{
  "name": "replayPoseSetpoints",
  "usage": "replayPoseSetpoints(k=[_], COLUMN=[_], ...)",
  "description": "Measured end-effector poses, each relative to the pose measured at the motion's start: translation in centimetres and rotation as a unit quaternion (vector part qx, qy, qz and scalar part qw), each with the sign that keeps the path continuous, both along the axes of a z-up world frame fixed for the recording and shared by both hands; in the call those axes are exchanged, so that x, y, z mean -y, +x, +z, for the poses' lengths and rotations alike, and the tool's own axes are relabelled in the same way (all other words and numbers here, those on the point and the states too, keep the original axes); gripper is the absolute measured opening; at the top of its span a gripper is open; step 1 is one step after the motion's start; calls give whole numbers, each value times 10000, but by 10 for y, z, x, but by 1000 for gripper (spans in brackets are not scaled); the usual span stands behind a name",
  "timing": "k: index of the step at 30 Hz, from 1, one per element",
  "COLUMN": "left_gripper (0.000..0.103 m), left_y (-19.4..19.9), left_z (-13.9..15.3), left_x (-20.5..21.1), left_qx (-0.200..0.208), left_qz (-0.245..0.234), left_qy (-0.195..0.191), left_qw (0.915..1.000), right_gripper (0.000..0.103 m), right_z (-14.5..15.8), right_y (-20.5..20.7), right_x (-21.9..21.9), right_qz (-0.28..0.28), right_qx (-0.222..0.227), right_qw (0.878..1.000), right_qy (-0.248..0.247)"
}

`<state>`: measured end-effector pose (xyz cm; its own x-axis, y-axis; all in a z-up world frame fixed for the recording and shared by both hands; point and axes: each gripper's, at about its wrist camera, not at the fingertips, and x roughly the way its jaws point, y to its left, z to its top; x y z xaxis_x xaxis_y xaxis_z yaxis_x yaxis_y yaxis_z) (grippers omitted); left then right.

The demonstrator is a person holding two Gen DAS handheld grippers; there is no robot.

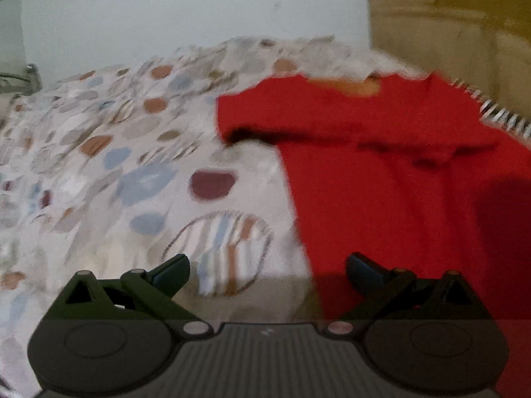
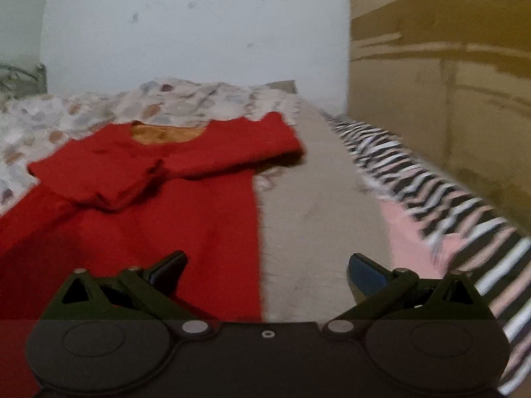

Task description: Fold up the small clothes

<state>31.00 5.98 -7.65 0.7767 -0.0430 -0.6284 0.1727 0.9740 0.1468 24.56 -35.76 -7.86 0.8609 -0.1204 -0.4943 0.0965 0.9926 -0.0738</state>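
Note:
A small red garment lies flat on the bed, its orange-lined neck at the far end and both sleeves folded across the chest. In the right wrist view the same red garment fills the left half, with one sleeve lying over the other. My left gripper is open above the garment's left edge, nothing between its fingers. My right gripper is open above the garment's right edge, also holding nothing. Both views are blurred.
A bedsheet with coloured spots covers the bed to the left. A bare beige strip of mattress runs beside the garment. A black-and-white striped cloth lies along the right, against a tan wall. A pale wall stands behind.

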Motion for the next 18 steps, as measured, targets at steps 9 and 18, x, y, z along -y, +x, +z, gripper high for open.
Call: replayPoseSetpoints(k=[9,18], left_gripper=[103,103], left_y=[-5,-42], left_z=[-3,17], left_x=[-34,-37], left_qx=[-129,163], left_qz=[321,398], left_qy=[-454,-318], left_qw=[9984,9986], right_gripper=[103,103], right_z=[2,10], right_y=[-25,-90], right_x=[-4,-4], right_qz=[119,1065], right_qx=[153,634], right_qw=[9898,9836], right_qy=[-1412,-1312])
